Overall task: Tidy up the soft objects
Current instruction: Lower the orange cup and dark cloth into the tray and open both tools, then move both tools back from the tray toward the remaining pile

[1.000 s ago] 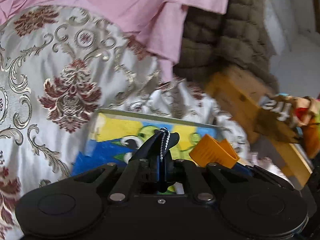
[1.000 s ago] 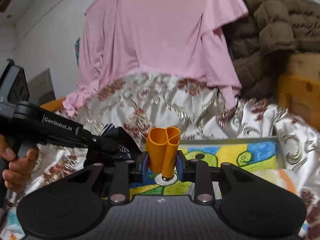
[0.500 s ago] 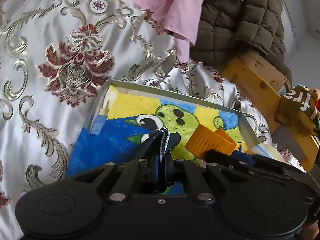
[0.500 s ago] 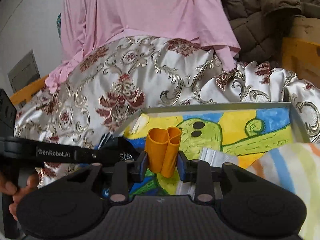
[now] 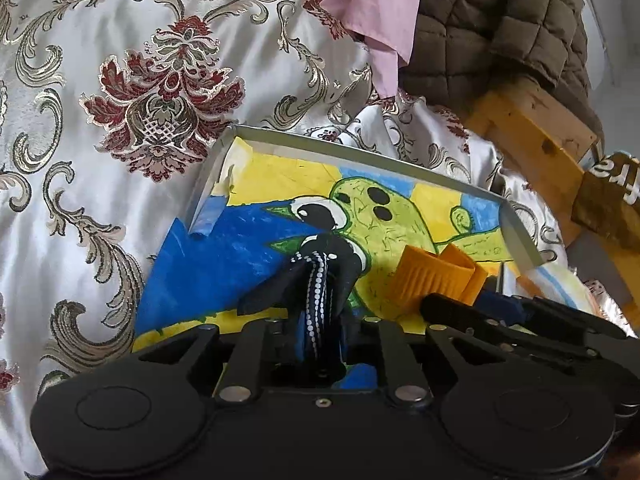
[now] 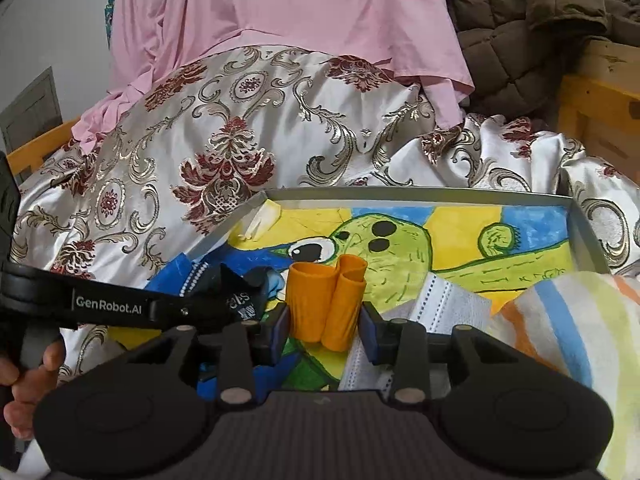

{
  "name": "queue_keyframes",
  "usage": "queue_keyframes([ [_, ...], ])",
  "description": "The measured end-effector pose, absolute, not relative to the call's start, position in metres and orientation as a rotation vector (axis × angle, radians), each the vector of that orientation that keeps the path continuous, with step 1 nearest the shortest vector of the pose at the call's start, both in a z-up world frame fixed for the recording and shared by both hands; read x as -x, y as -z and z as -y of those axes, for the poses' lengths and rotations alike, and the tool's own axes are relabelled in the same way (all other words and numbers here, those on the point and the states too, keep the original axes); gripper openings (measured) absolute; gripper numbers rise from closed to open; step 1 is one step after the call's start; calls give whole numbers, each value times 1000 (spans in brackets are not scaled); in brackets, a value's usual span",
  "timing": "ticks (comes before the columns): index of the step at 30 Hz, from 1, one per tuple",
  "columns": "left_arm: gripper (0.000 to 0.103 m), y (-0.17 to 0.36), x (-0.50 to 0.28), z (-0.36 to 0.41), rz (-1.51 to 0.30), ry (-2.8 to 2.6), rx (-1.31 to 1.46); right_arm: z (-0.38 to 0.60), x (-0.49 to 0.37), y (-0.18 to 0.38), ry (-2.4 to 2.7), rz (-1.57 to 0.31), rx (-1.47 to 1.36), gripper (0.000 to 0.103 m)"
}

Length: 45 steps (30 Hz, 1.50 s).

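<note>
I have both items over the tray [image 6: 420,193]. My left gripper [image 5: 318,320] is opening around the black cloth [image 5: 320,276]; my right gripper [image 6: 326,330] is opening around the orange piece [image 6: 326,300]. Mask [image 6: 452,304] and towel [image 6: 560,320] already lie inside; both drops remain.

Home bedroom, brocade bedspread [image 6: 248,136], pink garment [image 6: 280,4], quilted brown jacket [image 5: 492,28], yellow wooden bed frame [image 5: 532,128]

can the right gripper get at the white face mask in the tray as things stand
Probably not yet: the right gripper has an orange glove between its opening jaws. The face mask lies just beside it in the tray, uncovered.
</note>
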<state>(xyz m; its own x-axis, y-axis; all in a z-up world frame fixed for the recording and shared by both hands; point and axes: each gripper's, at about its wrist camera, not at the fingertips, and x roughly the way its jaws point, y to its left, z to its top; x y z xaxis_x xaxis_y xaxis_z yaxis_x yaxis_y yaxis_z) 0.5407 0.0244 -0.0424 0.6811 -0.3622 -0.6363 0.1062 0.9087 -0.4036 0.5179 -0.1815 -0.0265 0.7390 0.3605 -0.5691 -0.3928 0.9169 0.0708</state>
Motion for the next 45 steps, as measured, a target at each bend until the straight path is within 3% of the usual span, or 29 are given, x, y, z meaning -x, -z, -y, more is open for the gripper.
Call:
queue_keyframes([
  [5,18,42,-540,-24,-785,248,346,180,-514,27,-408,-616,64,43],
  [10,30,39,-538,-22,-787,240,335,182,-511,25,-407,-606,62,48],
  [15,53,33,-532,-25,-766,216,341,187,-505,19,-404,-591,62,56],
  [24,78,6,-508,-34,-667,193,378,193,-478,-2,-417,-518,68,66],
  [33,90,-33,-455,-41,-527,169,344,195,-432,-33,-429,-432,58,84],
  [45,99,-63,-338,-53,-424,154,268,194,-340,-60,-458,-343,16,102],
])
